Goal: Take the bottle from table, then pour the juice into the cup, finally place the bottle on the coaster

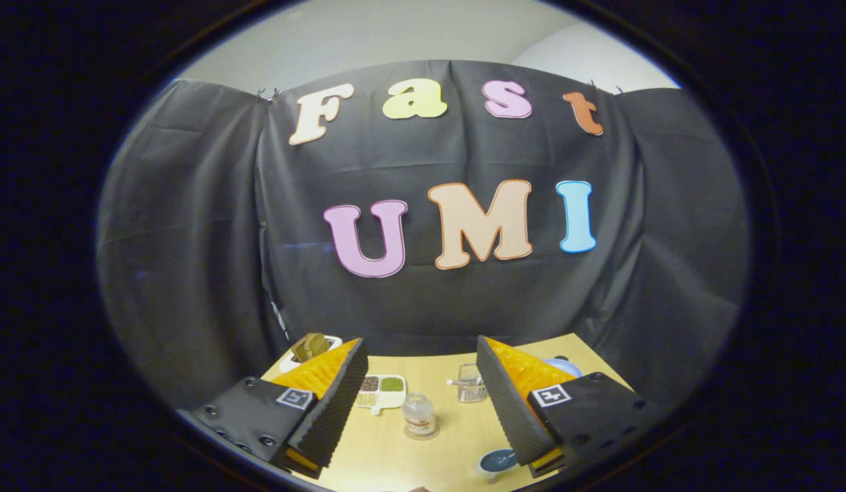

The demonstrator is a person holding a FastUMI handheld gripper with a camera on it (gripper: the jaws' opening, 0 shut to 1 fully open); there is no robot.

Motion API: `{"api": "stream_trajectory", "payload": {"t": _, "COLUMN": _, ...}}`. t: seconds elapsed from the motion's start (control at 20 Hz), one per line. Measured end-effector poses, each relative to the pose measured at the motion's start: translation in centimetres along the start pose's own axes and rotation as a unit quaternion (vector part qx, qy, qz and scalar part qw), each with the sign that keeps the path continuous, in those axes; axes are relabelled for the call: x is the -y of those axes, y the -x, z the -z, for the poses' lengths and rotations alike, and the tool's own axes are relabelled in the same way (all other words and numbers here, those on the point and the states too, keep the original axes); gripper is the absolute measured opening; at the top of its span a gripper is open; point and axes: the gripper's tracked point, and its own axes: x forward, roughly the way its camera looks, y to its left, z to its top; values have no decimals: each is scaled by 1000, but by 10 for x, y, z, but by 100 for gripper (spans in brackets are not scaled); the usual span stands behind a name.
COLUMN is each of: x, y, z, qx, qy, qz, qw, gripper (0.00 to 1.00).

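- We hold the jaws [423, 403] wide, gripping nothing, high over the worktop [457, 437].
- The bottle [419, 415] stands upright between them on a round mat, perhaps the coaster; that fits either end of the job.
- The cup [470, 383] stands just beyond.
- Bottle label too small to read.

Dim overall, booth mostly dark. Light falls from above: pale ceiling [409, 34] is the brightest area, slightly washed out. Wooden table [450, 417] evenly lit, warm tone, no hard shadows, no strong glare. Black cloth wall [423, 301] soaks up light; folds show as soft grey sheen. Strong fisheye bending toward the rim, straight edges curve, corners darken. Gripper [423, 403] fingers spread wide apart, close to lens, a bit soft. Small bottle [419, 415] and glass cup [470, 383] low in detail.
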Motion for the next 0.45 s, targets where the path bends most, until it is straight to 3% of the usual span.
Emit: {"api": "stream_trajectory", "payload": {"t": 0.45, "x": 25, "y": 11, "z": 16, "qx": -24, "qy": -6, "qz": -5, "qw": 1000, "gripper": 99}}
